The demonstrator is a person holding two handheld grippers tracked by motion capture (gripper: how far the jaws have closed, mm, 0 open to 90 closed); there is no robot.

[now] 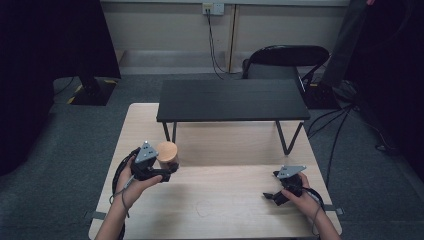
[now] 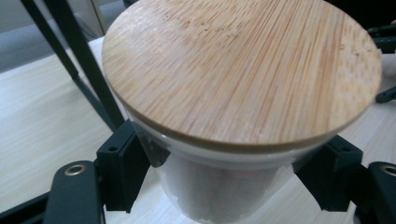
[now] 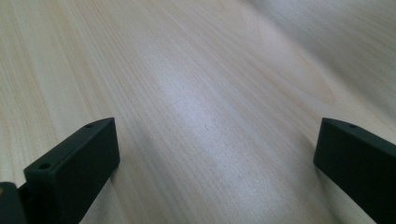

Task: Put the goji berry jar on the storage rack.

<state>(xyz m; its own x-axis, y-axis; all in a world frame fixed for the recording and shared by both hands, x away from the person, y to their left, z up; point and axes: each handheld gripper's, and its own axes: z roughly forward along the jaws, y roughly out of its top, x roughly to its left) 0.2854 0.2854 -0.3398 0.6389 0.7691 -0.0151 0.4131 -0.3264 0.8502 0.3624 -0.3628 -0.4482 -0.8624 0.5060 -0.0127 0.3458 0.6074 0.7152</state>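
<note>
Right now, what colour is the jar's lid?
Light bamboo tan with fine straight grain; the lid shows best in the left gripper view.

White jar [image 1: 168, 161], bamboo lid [image 2: 238, 70], upright

Words: none to read.
Numbers: none to read.
Jar lid [image 2: 243, 70]: bare wood, no label.
Table [image 1: 225, 200]: bare wood, no signs.

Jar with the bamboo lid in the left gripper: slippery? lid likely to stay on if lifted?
The jar looks like smooth frosted glass, so probably rigid, slippery and breakable. The left gripper has its jaws on either side of the body below the lid, so the lid is unclamped and may slide off if tilted.
</note>
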